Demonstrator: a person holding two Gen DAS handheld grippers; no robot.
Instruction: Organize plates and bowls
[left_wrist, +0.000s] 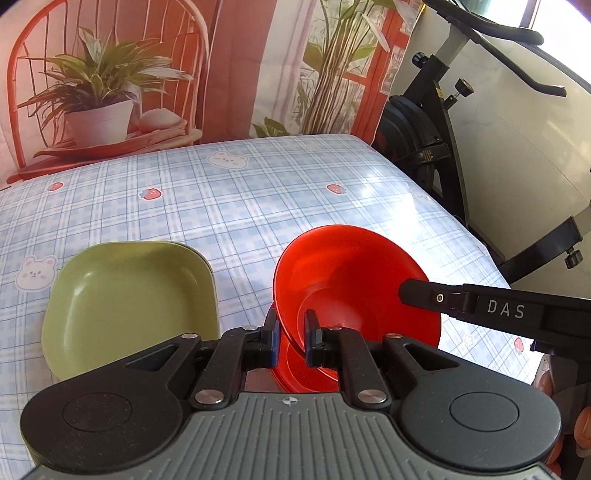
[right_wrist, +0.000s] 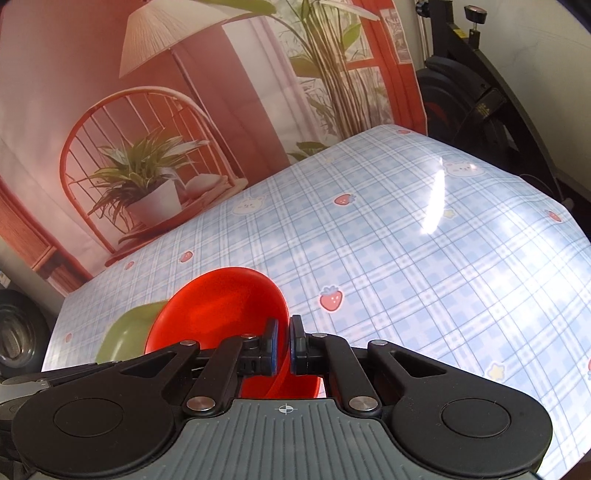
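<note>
We are working over the desk (left_wrist: 221, 192) with its blue plaid cloth, the green plate (left_wrist: 129, 295) lying flat on it. We are holding the red bowl (left_wrist: 354, 280) tilted beside the plate, left gripper (left_wrist: 291, 332) and right gripper (right_wrist: 283, 343) each pinching its rim.

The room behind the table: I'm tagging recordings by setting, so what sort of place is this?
Probably a home room staged for recording: a glossy blue plaid tablecloth with bears and strawberries, a printed backdrop of a chair and potted plant and a black exercise bike beside the table.
</note>
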